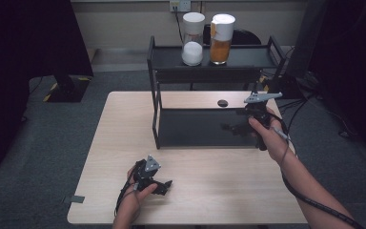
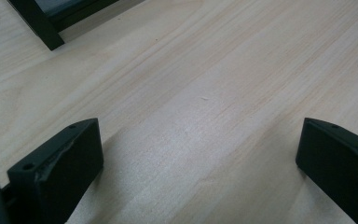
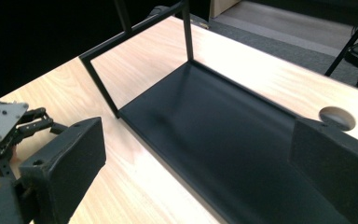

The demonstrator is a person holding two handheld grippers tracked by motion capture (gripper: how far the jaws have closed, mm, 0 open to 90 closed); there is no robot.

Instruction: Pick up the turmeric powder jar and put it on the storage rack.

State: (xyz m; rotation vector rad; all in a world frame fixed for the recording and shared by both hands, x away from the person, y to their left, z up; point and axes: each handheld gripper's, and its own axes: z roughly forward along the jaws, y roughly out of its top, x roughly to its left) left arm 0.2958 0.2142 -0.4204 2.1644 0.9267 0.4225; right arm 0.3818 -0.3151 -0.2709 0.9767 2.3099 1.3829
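Two jars (image 1: 193,38) (image 1: 221,38); one black rack (image 1: 155,86); one table (image 1: 124,143); two grippers (image 1: 164,185) (image 1: 236,127).

Two jars (image 1: 193,39) (image 1: 221,38) side by side on rack's (image 1: 155,95) top shelf, rack at table's (image 1: 114,143) rear; left gripper (image 1: 164,183) near front, right gripper (image 1: 236,128) at lower shelf.

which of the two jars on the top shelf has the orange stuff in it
The right-hand jar, nearer the right gripper. Its lower part shows orange contents under a white lid; the left jar looks white and clear instead.
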